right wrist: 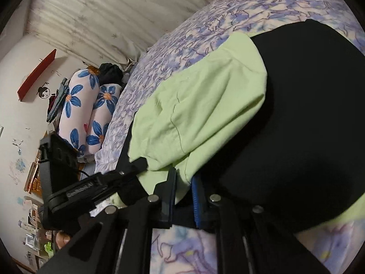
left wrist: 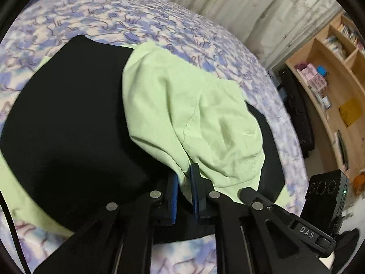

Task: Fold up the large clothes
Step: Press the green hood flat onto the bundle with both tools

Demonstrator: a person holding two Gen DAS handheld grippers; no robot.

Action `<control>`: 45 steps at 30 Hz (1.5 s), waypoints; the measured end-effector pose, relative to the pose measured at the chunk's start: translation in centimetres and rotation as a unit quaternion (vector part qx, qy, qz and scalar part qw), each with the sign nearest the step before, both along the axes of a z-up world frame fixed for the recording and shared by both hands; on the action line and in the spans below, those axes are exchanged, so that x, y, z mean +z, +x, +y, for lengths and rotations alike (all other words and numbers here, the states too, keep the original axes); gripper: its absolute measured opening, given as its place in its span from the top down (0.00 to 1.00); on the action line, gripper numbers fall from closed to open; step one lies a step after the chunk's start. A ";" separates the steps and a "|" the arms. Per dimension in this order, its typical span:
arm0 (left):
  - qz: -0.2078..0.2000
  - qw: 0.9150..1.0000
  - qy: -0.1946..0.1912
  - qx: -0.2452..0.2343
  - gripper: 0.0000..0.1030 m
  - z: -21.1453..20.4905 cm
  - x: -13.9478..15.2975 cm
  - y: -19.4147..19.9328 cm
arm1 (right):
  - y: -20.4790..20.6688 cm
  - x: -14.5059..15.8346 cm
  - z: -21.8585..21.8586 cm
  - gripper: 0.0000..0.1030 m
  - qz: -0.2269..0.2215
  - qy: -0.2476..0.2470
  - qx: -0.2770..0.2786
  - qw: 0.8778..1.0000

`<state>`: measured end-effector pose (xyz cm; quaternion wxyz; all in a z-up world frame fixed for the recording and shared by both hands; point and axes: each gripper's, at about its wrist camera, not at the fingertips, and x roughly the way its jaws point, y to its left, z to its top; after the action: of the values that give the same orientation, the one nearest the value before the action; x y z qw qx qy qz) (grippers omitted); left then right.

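A light green garment (left wrist: 182, 105) lies on a bed, with a black board or panel (left wrist: 68, 123) resting on it. My left gripper (left wrist: 184, 178) is shut on a fold of the green cloth and holds that side lifted over the black panel. In the right wrist view my right gripper (right wrist: 184, 182) is shut on the other side of the green garment (right wrist: 200, 114), folded over the edge of the black panel (right wrist: 308, 125). The cloth under the panel is hidden, apart from green strips at its edges.
The bed has a purple and white patterned cover (left wrist: 136, 16). A wooden shelf unit (left wrist: 330, 80) stands to the right of the bed. Flowered pillows (right wrist: 91, 114) and a dark heap lie at the bed's far end. Pale curtains (right wrist: 114, 6) hang behind.
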<state>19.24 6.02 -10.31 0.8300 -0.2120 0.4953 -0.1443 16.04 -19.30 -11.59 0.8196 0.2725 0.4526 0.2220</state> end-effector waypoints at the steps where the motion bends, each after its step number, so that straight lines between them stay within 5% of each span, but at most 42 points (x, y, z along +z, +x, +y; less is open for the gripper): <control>1: 0.012 1.000 0.010 -0.003 0.91 0.0 -0.6 0.1 | 0.0 -0.8 0.3 0.88 0.011 -0.017 0.001 1.000; 6: 0.028 0.999 0.031 -0.016 0.80 0.0 -1.9 -0.5 | -0.5 -0.7 1.2 0.83 0.024 -0.074 0.008 0.997; 8: 0.020 0.998 0.051 -0.018 0.57 0.2 -0.9 -0.9 | -1.2 1.3 1.3 0.78 0.005 -0.122 0.006 0.992; 10: -0.011 0.996 0.092 -0.001 0.48 0.4 0.8 -1.7 | -2.0 3.0 1.2 0.77 -0.023 -0.158 0.001 0.987; 15: -0.075 0.990 0.117 0.022 0.48 1.1 4.1 -2.4 | -1.6 6.5 1.0 0.77 -0.078 -0.171 -0.006 0.982; 19: -0.079 0.991 0.108 0.025 0.49 0.5 4.5 -0.1 | 1.6 7.1 3.0 0.77 -0.095 -0.175 -0.006 0.980; 23: -0.089 0.990 0.106 0.016 0.71 -0.4 4.3 2.9 | 4.4 6.5 4.0 0.77 -0.096 -0.159 0.001 0.983; 28: -0.070 0.992 0.109 0.012 0.83 -1.8 2.2 6.9 | 7.7 4.1 4.9 0.77 -0.082 -0.193 -0.004 0.978; 32: -0.035 0.987 0.153 0.018 0.89 -1.7 -0.6 8.2 | 7.8 1.8 2.2 0.77 -0.063 -0.244 -0.038 0.967; 40: -0.039 0.991 0.127 0.019 0.89 -0.3 -1.8 6.6 | 5.7 0.4 -0.7 0.78 -0.049 -0.229 -0.049 0.971; 45: -0.044 0.990 0.135 0.018 0.76 -0.8 -0.2 5.6 | 5.3 1.8 -0.6 0.77 -0.052 -0.216 -0.056 0.973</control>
<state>24.83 5.17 -10.48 0.8744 -0.1006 0.4694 -0.0708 21.29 -19.87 -9.82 0.8926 0.1019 0.4306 0.0866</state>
